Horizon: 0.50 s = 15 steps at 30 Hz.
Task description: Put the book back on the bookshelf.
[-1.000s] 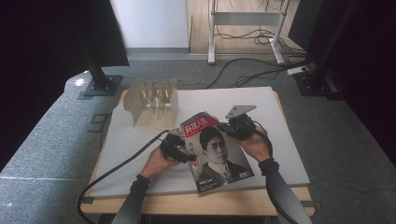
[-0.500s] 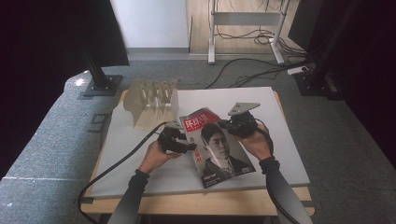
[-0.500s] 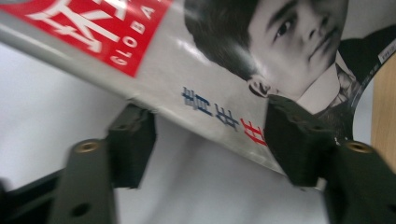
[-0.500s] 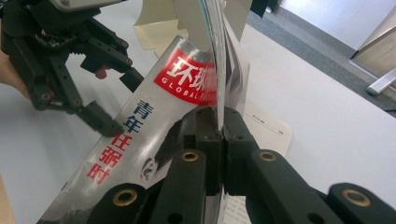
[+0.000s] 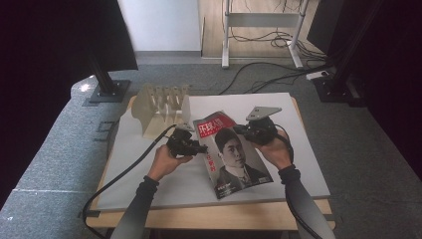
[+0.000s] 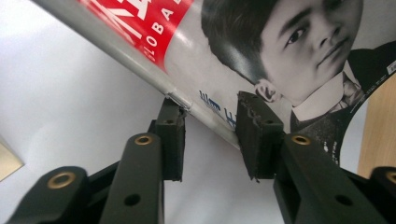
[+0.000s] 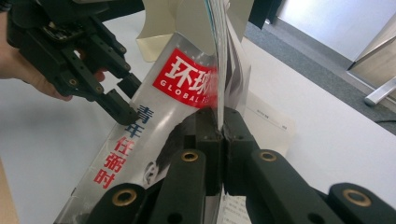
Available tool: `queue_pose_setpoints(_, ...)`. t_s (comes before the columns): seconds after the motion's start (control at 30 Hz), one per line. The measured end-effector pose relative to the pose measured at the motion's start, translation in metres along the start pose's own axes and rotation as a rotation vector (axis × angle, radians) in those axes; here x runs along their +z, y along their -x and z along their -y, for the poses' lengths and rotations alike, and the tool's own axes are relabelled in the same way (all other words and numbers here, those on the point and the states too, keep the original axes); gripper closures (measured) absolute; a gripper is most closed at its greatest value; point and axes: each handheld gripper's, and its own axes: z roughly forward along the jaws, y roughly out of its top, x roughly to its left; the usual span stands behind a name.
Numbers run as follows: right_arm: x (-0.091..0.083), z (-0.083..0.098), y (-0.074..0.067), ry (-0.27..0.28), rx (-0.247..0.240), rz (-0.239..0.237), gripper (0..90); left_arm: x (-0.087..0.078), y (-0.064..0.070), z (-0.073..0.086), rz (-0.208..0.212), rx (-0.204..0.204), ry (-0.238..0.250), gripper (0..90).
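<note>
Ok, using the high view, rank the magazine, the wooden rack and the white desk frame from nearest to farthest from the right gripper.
1. magazine: pinched in the right gripper, at its edge.
2. wooden rack: across the table, to the left.
3. white desk frame: on the floor beyond the table.

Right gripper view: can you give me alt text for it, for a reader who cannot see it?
The right tongs pinch the edge of a glossy magazine with a red title block, lifting it off the white table. At upper left, the left tongs sit open at the magazine's spine.
</note>
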Motion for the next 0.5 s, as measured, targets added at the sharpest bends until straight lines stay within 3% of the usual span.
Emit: queue_pose_setpoints(0.5, -0.008, -0.002, 0.012, 0.024, 0.024, 0.046, 85.2, -0.033, 0.017, -0.016, -0.079, 0.096, 0.077, 77.0)
